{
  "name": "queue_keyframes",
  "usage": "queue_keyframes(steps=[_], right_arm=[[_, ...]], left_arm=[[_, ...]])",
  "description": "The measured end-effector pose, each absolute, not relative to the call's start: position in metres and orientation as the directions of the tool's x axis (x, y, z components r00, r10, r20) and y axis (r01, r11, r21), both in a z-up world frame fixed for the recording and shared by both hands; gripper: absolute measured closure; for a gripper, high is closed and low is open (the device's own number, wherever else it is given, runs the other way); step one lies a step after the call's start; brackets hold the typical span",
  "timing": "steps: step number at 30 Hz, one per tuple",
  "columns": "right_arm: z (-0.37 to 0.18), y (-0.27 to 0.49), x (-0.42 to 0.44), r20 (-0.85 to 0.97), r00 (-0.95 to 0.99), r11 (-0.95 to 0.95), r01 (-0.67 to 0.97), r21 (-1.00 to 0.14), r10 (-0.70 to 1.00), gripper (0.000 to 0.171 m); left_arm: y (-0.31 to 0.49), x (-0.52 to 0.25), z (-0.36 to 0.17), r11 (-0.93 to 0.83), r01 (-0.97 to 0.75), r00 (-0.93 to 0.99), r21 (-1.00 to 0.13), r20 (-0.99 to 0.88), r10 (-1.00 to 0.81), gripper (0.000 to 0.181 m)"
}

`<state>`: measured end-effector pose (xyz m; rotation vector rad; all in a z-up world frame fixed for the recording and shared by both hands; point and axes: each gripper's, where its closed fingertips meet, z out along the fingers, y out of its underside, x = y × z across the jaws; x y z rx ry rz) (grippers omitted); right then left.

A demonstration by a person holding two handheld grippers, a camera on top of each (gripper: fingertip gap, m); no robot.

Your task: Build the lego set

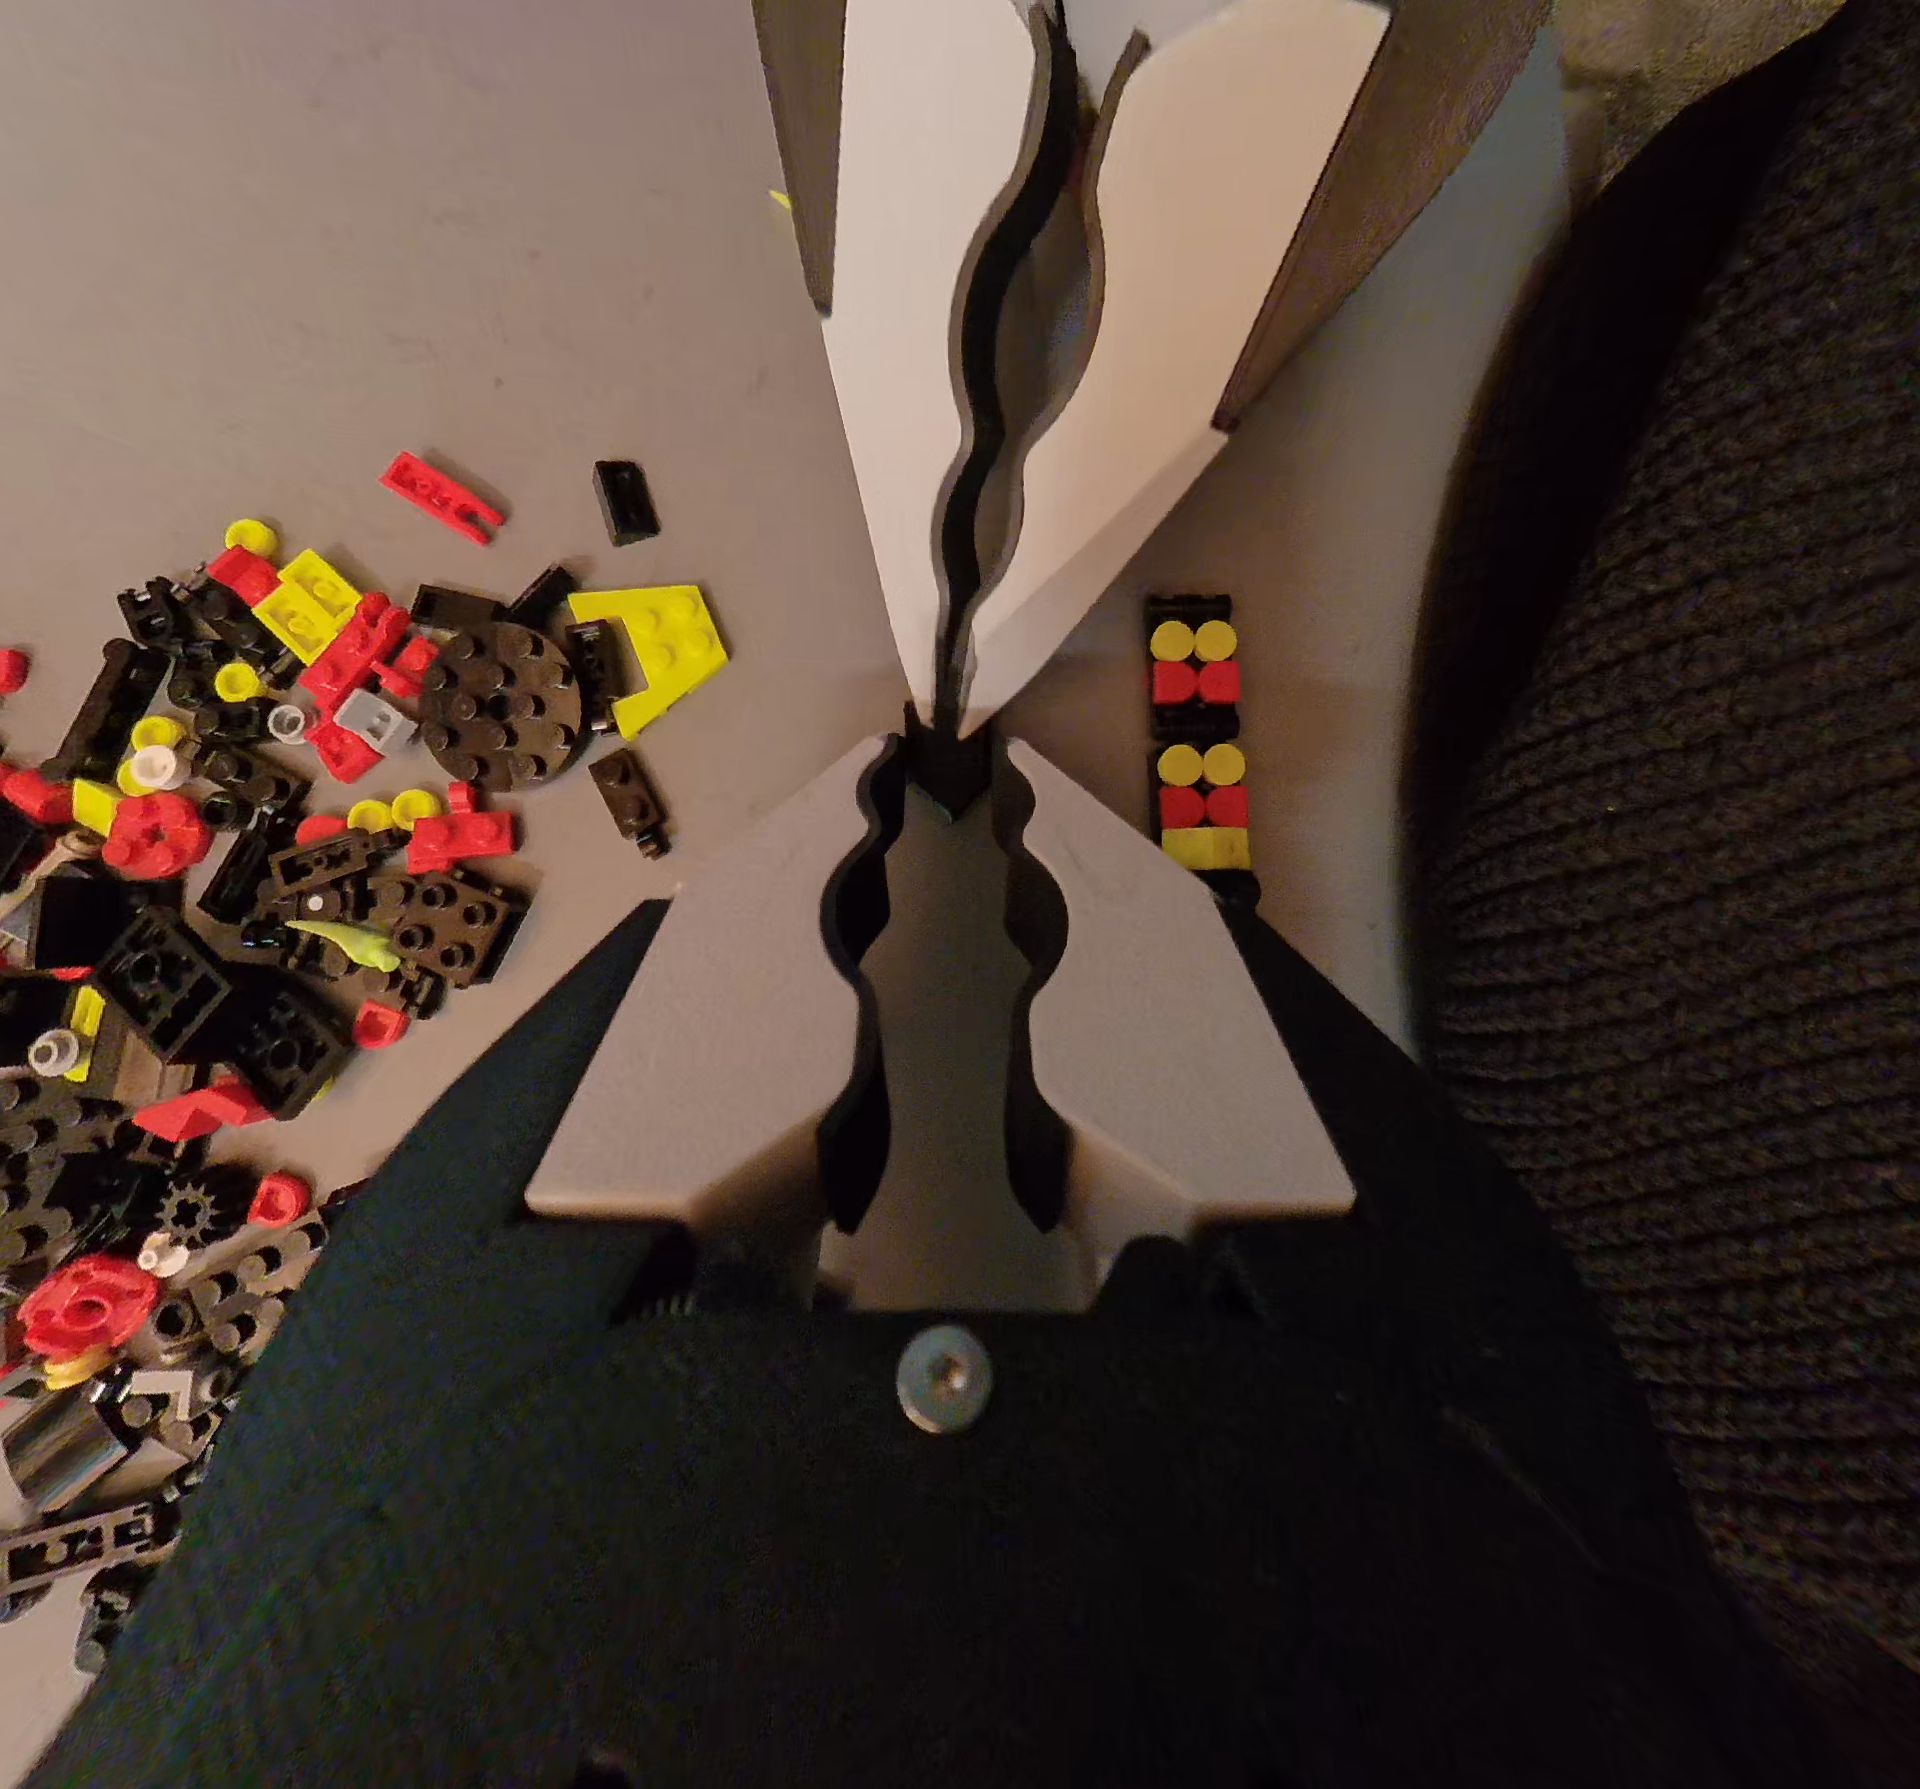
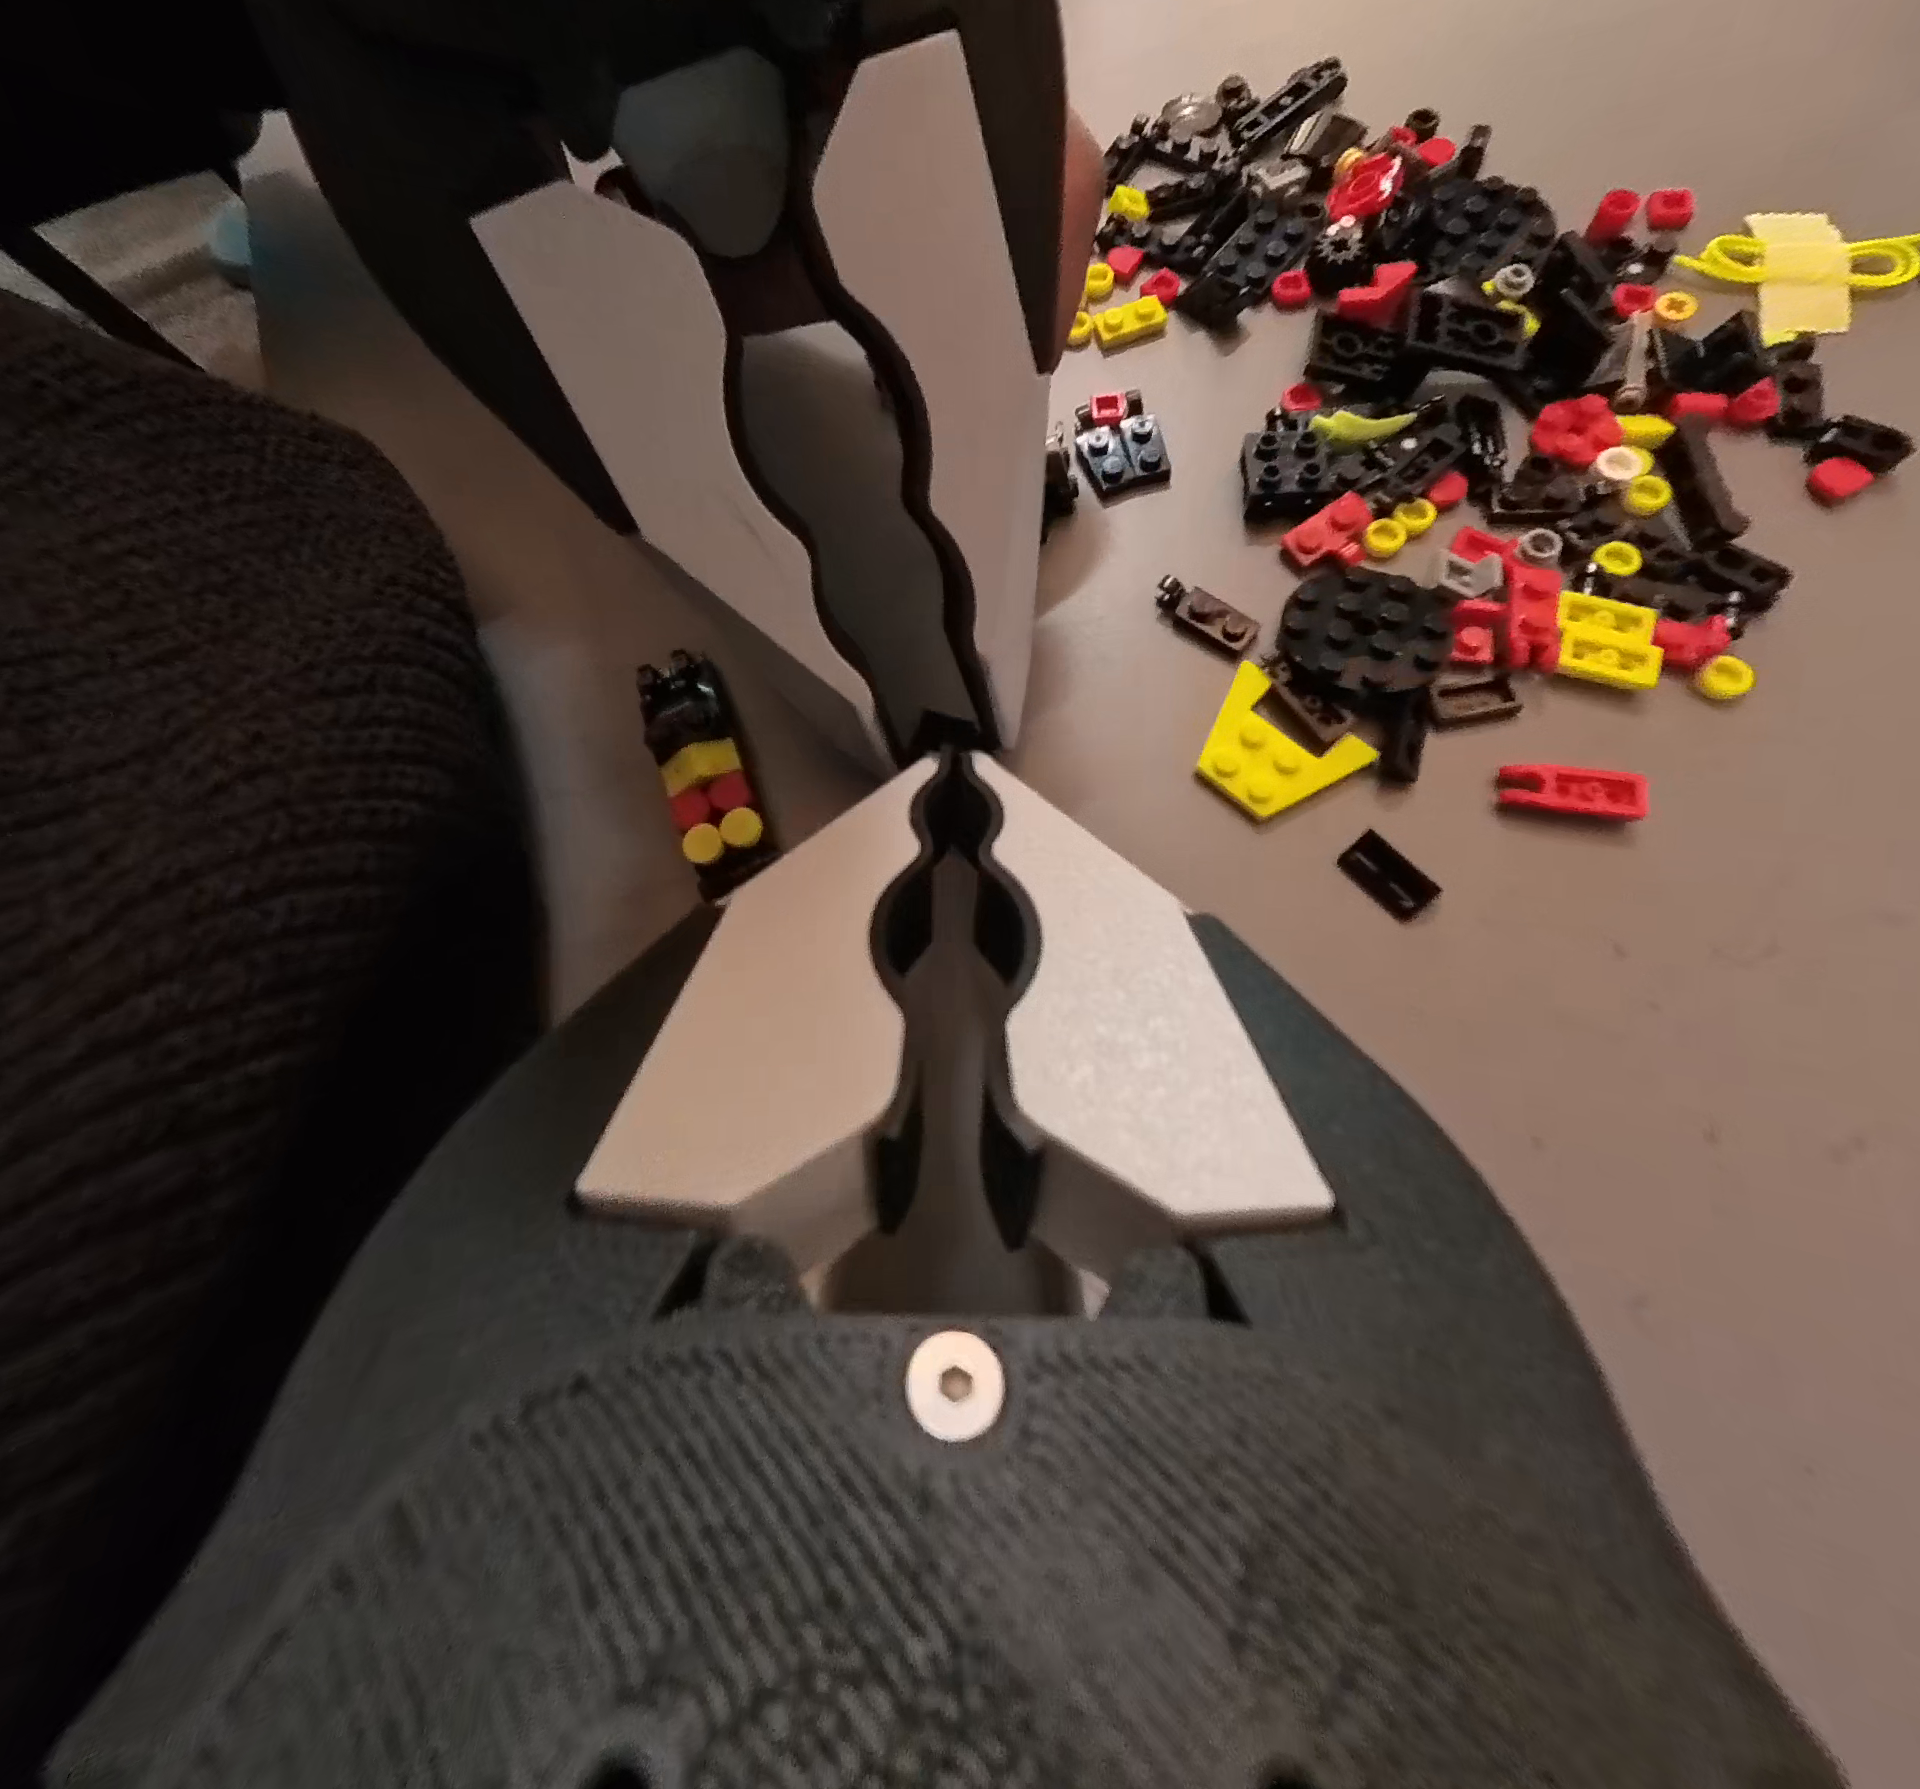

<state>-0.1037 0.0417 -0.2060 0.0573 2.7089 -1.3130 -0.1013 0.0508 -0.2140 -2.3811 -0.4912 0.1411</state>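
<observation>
Across the grey table (image 1: 312, 181), with the loose brick pile (image 1: 260, 856) at the left of the left wrist view and the striped sub-assembly (image 1: 1195, 731) lying right of centre, the left gripper (image 1: 945, 783) and right gripper (image 2: 951, 783) meet tip to tip, both apparently pinching one small black piece (image 1: 951, 778), seemingly a hand-over or press-fit needing steady alignment.

The bench (image 1: 364, 181) had a smooth, matt grey surface. The loose lego pieces (image 1: 260, 856) were glossy hard plastic in black, red and yellow, as was the small built strip (image 1: 1195, 731). Both grippers' fingers (image 2: 1122, 1012) looked like matt pale plastic, set in rough, layered black printed bodies (image 2: 935, 1583) with a shiny metal screw (image 2: 954, 1384). A dark ribbed knit cloth (image 1: 1714, 804) lay alongside.
</observation>
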Motion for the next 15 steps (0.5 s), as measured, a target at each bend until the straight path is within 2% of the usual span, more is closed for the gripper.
queue_keyframes(steps=[1, 10, 15], right_arm=[[-0.2064, 0.0412, -0.1035, -0.126, -0.992, 0.622, 0.084, -0.778, -0.024, 0.171], [-0.2082, 0.0412, -0.1056, -0.154, -0.988, 0.626, 0.129, -0.769, 0.014, 0.171], [-0.2093, 0.0415, -0.1052, -0.09, -0.996, 0.642, 0.079, -0.763, 0.016, 0.171]], left_arm=[[0.0508, -0.1013, -0.2142, -0.689, 0.31, 0.922, -0.655, 0.032, 0.385, 0.167], [0.0503, -0.1011, -0.2154, -0.683, 0.329, 0.918, -0.651, 0.05, 0.394, 0.166], [0.0503, -0.1009, -0.2163, -0.671, 0.349, 0.912, -0.654, 0.073, 0.403, 0.166]])
